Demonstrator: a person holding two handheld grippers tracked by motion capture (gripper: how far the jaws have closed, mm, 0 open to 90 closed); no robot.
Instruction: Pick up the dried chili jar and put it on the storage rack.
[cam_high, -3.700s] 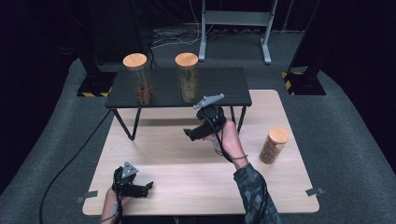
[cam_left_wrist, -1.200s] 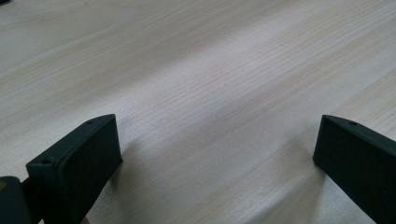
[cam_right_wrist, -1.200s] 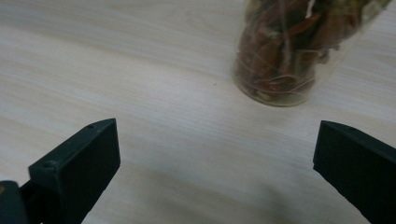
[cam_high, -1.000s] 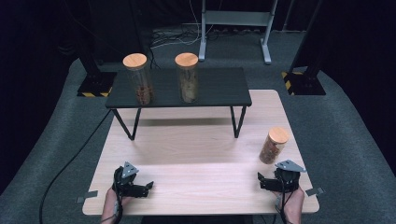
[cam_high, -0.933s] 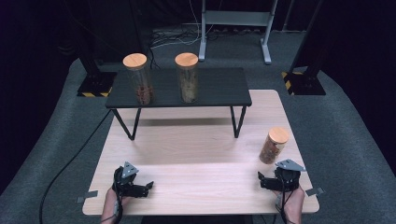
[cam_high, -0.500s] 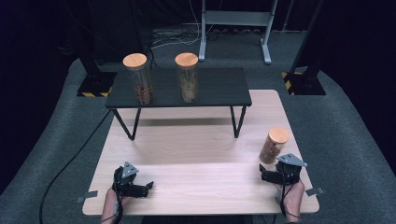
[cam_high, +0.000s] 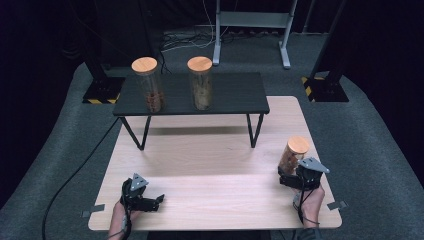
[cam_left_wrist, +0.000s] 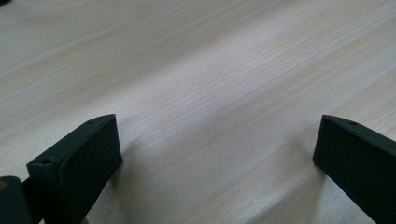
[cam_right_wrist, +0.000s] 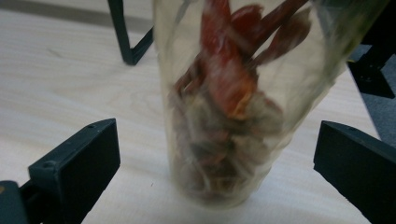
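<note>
A glass jar with a wooden lid (cam_high: 294, 154) stands upright near the right edge of the light wooden table (cam_high: 210, 165). My right gripper (cam_high: 289, 178) is just in front of it, open. In the right gripper view the jar (cam_right_wrist: 233, 102), holding reddish-brown dried pieces, stands between and a little beyond the two jaws, untouched. My left gripper (cam_high: 154, 201) rests low at the table's front left, open, with bare wood (cam_left_wrist: 210, 93) between its jaws. Two more lidded jars (cam_high: 147, 85) (cam_high: 200, 83) stand on the black shelf (cam_high: 235, 95) at the back.
The low black shelf stands on thin legs (cam_high: 254, 131) across the far half of the table. A black cable (cam_high: 70, 175) runs over the grey carpet at the left. Dark stands (cam_high: 102, 90) and a metal frame (cam_high: 250, 25) sit behind the table.
My right gripper has come back from the shelf to the table's front right, then moved forward up to the jar. The left gripper has stayed still.
</note>
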